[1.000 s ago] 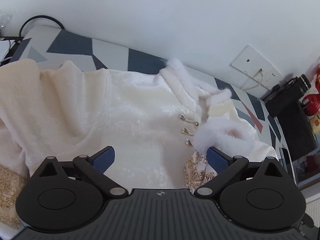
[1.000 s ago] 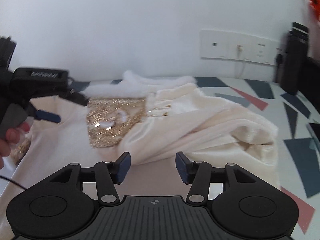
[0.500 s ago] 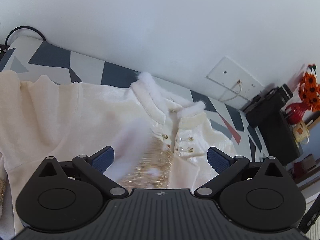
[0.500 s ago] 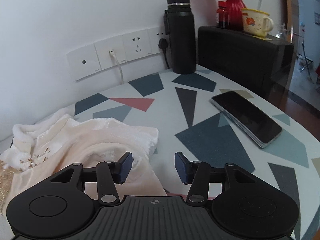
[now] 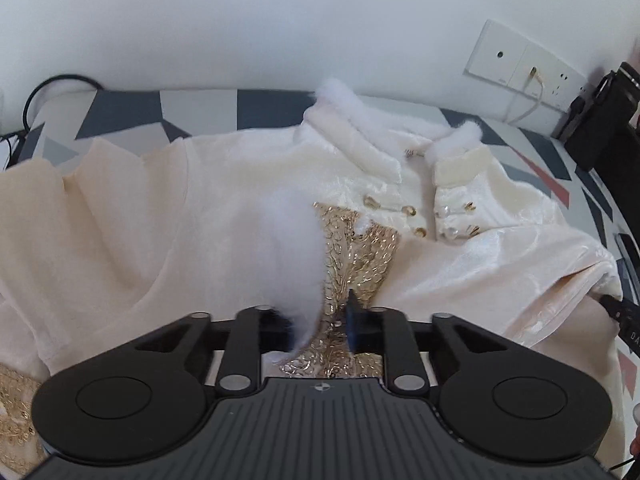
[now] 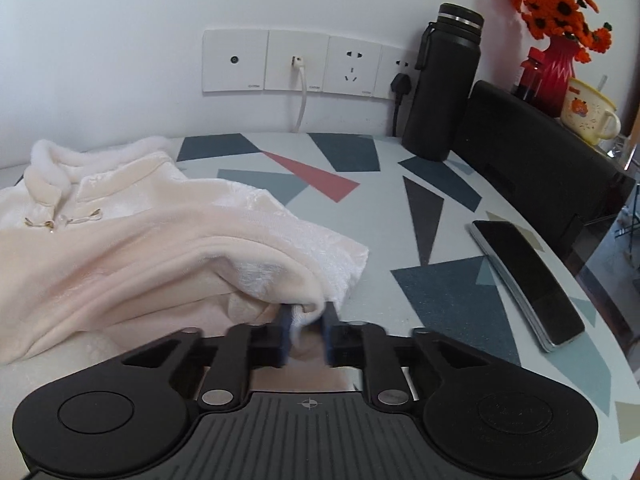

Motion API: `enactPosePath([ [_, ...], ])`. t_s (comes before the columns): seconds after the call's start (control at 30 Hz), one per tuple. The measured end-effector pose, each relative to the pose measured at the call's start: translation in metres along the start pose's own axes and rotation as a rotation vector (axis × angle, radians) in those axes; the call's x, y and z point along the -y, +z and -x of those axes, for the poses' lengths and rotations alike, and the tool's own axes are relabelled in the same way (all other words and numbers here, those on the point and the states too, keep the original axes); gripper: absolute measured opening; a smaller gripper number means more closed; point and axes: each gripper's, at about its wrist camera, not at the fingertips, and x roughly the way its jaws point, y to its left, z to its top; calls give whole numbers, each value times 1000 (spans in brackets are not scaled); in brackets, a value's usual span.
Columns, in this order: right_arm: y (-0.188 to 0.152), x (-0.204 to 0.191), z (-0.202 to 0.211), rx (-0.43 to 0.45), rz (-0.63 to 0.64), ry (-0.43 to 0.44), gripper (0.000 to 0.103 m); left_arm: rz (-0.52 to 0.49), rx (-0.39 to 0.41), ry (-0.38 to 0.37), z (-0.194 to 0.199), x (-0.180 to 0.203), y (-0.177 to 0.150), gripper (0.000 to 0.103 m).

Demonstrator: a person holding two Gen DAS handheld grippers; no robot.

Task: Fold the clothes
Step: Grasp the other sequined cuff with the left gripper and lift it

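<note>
A cream velvet garment [image 5: 168, 220] with white fur collar [image 5: 352, 120] and gold buttons lies spread on the patterned table. My left gripper [image 5: 320, 320] is shut on its sleeve cuff [image 5: 344, 248], gold sequinned with white fur trim, folded over the garment's front. In the right wrist view the same garment [image 6: 132, 240] lies at left. My right gripper [image 6: 306, 328] is shut on a fold of the garment's edge [image 6: 308, 312] at its right side.
A table with geometric pattern [image 6: 440, 280] carries a phone [image 6: 528, 280], a black bottle [image 6: 444, 88] and a black box [image 6: 540, 152] with a red vase and a mug. Wall sockets [image 6: 296, 60] sit behind. A black cable [image 5: 44, 92] lies at the far left.
Both grippers were open and have closed: the left on the sequinned cuff, the right on the garment's edge. The cuff has moved across the garment's front.
</note>
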Motion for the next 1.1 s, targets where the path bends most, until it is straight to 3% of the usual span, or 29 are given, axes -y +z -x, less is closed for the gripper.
enactPosePath([
  [0.13, 10, 24, 33, 145, -138, -2, 5, 154, 154, -65, 51, -21, 40, 10],
  [0.2, 7, 25, 51, 183, -125, 7, 5, 150, 176, -75, 66, -27, 46, 10],
  [0.23, 2, 20, 52, 147, -74, 10, 5, 141, 158, -60, 66, -29, 45, 10],
  [0.37, -23, 13, 36, -153, -4, 69, 13, 125, 27, 63, 30, -42, 17, 10],
  [0.4, -25, 15, 35, -178, -30, 80, 16, 137, 0, 88, 21, -48, 10, 10],
  [0.47, -18, 24, 42, -136, -115, 97, 37, 157, -32, 123, 8, -56, -2, 10],
  [0.57, 7, 31, 42, -27, -157, 126, 55, 123, -4, 138, 10, -52, -3, 10],
  [0.67, 32, 39, 10, -11, -182, 87, 55, 112, 23, 146, 13, -47, 2, 10],
  [0.73, 43, 49, -28, -82, -252, 104, 55, 121, 38, 147, 14, -46, 7, 10],
  [0.8, 46, 47, -63, -209, -275, 128, 50, 126, 43, 142, 18, -45, 9, 10],
  [0.87, 47, 42, -87, -312, -245, 138, 18, 130, 47, 134, 22, -45, 9, 10],
  [0.9, 50, 38, -88, -300, -222, 137, 8, 132, 48, 129, 24, -45, 10, 10],
  [0.93, 55, 37, -86, -269, -210, 150, 5, 133, 50, 123, 26, -45, 10, 10],
  [1.03, 77, 40, -80, -105, -265, 170, 5, 118, 87, 105, 27, -44, 12, 10],
  [1.1, 91, 38, -88, -50, -290, 167, 5, 100, 107, 106, 22, -41, 14, 11],
])
